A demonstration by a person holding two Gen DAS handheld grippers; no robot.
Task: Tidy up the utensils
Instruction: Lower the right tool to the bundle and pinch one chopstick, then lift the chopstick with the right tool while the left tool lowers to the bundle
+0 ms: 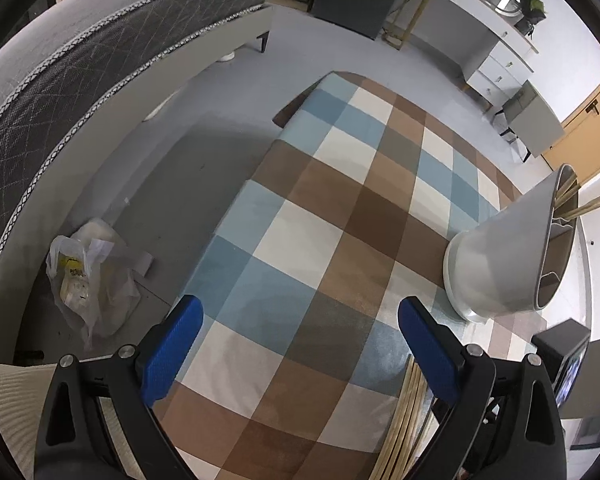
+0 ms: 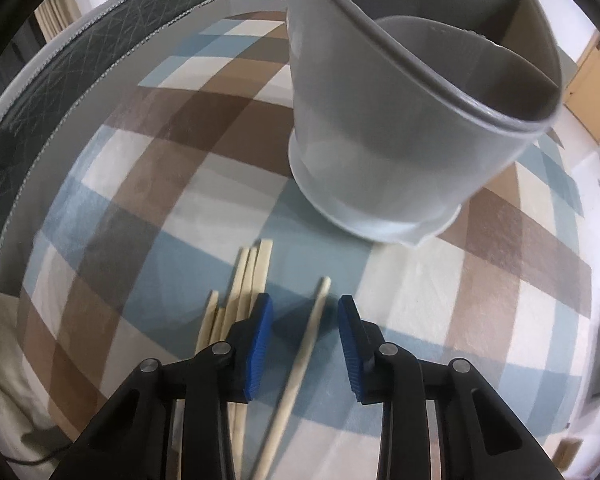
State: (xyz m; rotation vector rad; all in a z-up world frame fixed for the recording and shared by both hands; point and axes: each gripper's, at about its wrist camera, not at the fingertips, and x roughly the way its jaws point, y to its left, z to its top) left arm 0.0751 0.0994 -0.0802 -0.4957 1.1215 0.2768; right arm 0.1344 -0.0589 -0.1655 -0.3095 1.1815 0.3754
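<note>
Chopstick (image 2: 306, 344): we see it loose between the right gripper (image 2: 305, 316) fingers, just before the grey holder (image 2: 380, 160).
Look: pale, slim wood.
Right fingers: partly apart, gripping nothing.
Left gripper (image 1: 300, 330): wide, empty.

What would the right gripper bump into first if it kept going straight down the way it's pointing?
Most likely the single chopstick lying between the open fingers of the right gripper, then the checked tablecloth under it. Depth is hard to judge here.
</note>
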